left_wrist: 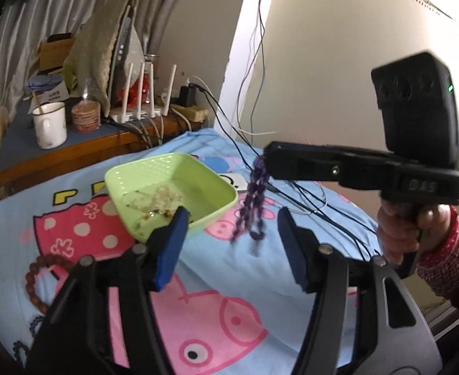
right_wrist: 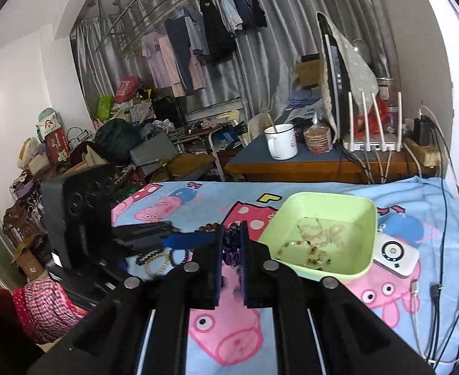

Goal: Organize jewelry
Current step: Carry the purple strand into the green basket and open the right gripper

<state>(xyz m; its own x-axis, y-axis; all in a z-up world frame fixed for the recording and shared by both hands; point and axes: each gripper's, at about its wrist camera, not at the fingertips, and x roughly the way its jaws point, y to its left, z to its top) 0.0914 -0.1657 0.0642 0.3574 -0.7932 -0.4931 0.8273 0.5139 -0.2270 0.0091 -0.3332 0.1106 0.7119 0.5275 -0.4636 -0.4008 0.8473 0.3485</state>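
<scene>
A white mug (right_wrist: pixel 281 141) and a white router (right_wrist: pixel 374 145) stand on the wooden desk (right_wrist: pixel 292 167).

A string of faceted purple beads (left_wrist: pixel 254 200) hangs in loose loops above the cartoon-print sheet, just beside a square, pale green plastic tray (left_wrist: pixel 210 215) holding a small tangle of pale and multicoloured beads (left_wrist: pixel 162 200). A reddish-brown wooden bead bracelet (left_wrist: pixel 38 278) lies flat on the sheet, near the tray; beside it lie a pearl-coloured bracelet (right_wrist: pixel 156 264) and a dark blue beaded one (right_wrist: pixel 179 256).

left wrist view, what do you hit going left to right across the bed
brown bead bracelet → green tray → purple bead bracelet hanging from the right gripper → hand
</scene>
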